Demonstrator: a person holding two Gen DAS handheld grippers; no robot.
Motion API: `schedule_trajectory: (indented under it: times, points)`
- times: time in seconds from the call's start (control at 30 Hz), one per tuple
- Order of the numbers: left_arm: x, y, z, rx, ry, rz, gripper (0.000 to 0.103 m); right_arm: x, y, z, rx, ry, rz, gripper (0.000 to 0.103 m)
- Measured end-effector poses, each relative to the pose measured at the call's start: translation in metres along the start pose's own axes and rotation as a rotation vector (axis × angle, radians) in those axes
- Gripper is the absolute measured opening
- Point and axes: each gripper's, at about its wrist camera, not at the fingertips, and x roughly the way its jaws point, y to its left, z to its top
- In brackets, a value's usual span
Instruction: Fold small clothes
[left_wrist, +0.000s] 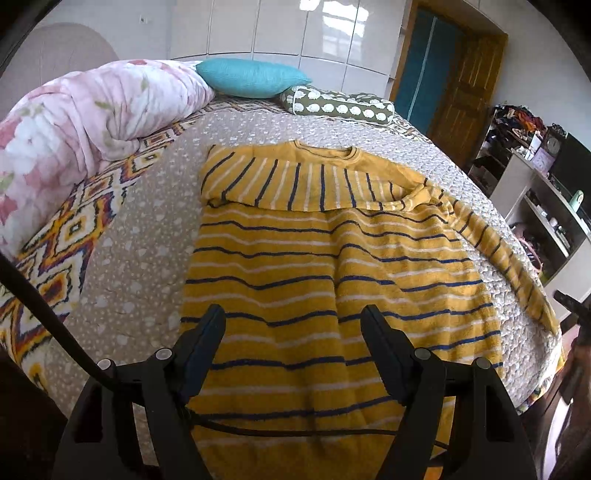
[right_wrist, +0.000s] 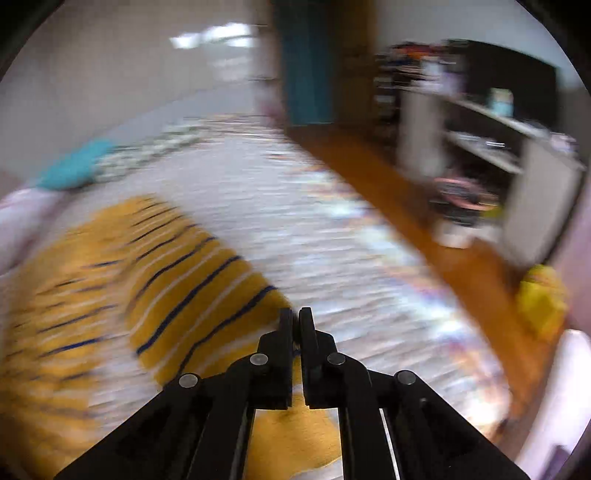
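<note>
One sleeve of the yellow striped sweater (left_wrist: 332, 266) is already laid across its chest; the other sleeve (left_wrist: 495, 243) trails off toward the bed's right edge. The garment lies flat on the quilted bedspread (left_wrist: 147, 229), neck away from me, hem nearest the person.

The left gripper (left_wrist: 293, 328) hangs over the lower body of the sweater with its tongs well apart, nothing between them. The right gripper (right_wrist: 295, 321) has its tongs pressed together near the striped cloth; whether a pinch of fabric sits between the tips I cannot tell, the picture there is so smeared.

To fold well, I'd judge the loose sleeve should be taken near its cuff, lifted clear and laid straight across the chest to match the first, keeping the body unwrinkled.

The hem is hidden under the left gripper's frame, and the cuff of the loose sleeve is hard to make out.
</note>
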Motion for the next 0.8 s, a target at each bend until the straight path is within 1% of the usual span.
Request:
schedule_trajectory:
  times: [0.03, 0.07, 0.1, 0.13, 0.17, 0.2, 0.27, 0.3, 0.37, 0.4, 0.43, 0.47, 0.53, 0.57, 0.6, 0.67, 0.73, 0.77, 0.8]
  points:
    - [0.000, 0.000, 0.000, 0.005, 0.001, 0.005, 0.074, 0.002, -0.015, 0.001, 0.040, 0.012, -0.020, 0.006]
    - [0.000, -0.001, -0.001, 0.009, 0.002, 0.007, 0.074, 0.001, -0.027, 0.001, 0.093, 0.014, 0.005, 0.008]
    - [0.000, -0.001, -0.001, 0.010, 0.003, 0.008, 0.074, -0.005, -0.038, -0.001, 0.146, 0.003, 0.063, 0.010]
    - [0.001, -0.001, -0.001, 0.007, 0.004, 0.008, 0.074, -0.012, -0.044, -0.005, 0.181, -0.012, 0.120, 0.015]
    - [0.001, -0.002, -0.002, 0.006, 0.005, 0.007, 0.074, -0.020, -0.047, -0.011, 0.207, -0.027, 0.170, 0.031]
    - [0.002, -0.002, -0.002, 0.006, 0.007, 0.004, 0.074, -0.024, -0.046, -0.015, 0.216, -0.031, 0.200, 0.039]
    - [0.003, -0.002, -0.004, 0.010, 0.008, 0.008, 0.074, -0.031, -0.023, -0.016, 0.215, -0.013, 0.308, 0.039]
    - [0.004, -0.002, -0.004, 0.010, 0.007, 0.012, 0.074, -0.034, -0.006, -0.012, 0.202, -0.005, 0.385, 0.039]
    - [0.003, -0.002, -0.004, 0.000, 0.003, 0.011, 0.074, -0.039, 0.043, -0.001, 0.142, 0.005, 0.523, 0.039]
    - [0.001, -0.001, -0.005, -0.004, 0.000, 0.003, 0.074, -0.040, 0.082, 0.008, 0.093, 0.017, 0.605, 0.039]
    - [0.000, -0.001, -0.006, -0.002, 0.000, 0.000, 0.074, -0.039, 0.104, 0.011, 0.071, 0.030, 0.646, 0.039]
    - [-0.001, -0.001, -0.006, 0.004, 0.002, 0.000, 0.074, -0.036, 0.147, 0.020, 0.035, 0.060, 0.724, 0.039]
    - [0.000, 0.001, -0.008, 0.007, 0.009, 0.004, 0.074, -0.028, 0.209, 0.032, -0.012, 0.088, 0.806, 0.039]
    - [0.001, 0.004, -0.008, 0.000, 0.014, 0.004, 0.074, -0.023, 0.242, 0.038, -0.036, 0.101, 0.833, 0.039]
    - [0.002, 0.007, -0.009, -0.010, 0.021, 0.003, 0.074, -0.012, 0.280, 0.047, -0.062, 0.123, 0.850, 0.039]
    - [0.002, 0.014, -0.011, -0.029, 0.037, 0.001, 0.074, 0.013, 0.327, 0.055, -0.081, 0.157, 0.844, 0.039]
    - [-0.003, 0.020, -0.013, -0.034, 0.036, 0.010, 0.074, 0.044, 0.354, 0.056, -0.071, 0.212, 0.830, 0.039]
    - [-0.005, 0.024, -0.014, -0.031, 0.033, 0.022, 0.074, 0.055, 0.364, 0.054, -0.082, 0.238, 0.802, 0.039]
    - [-0.006, 0.027, -0.015, -0.026, 0.031, 0.036, 0.074, 0.066, 0.370, 0.046, -0.112, 0.263, 0.733, 0.039]
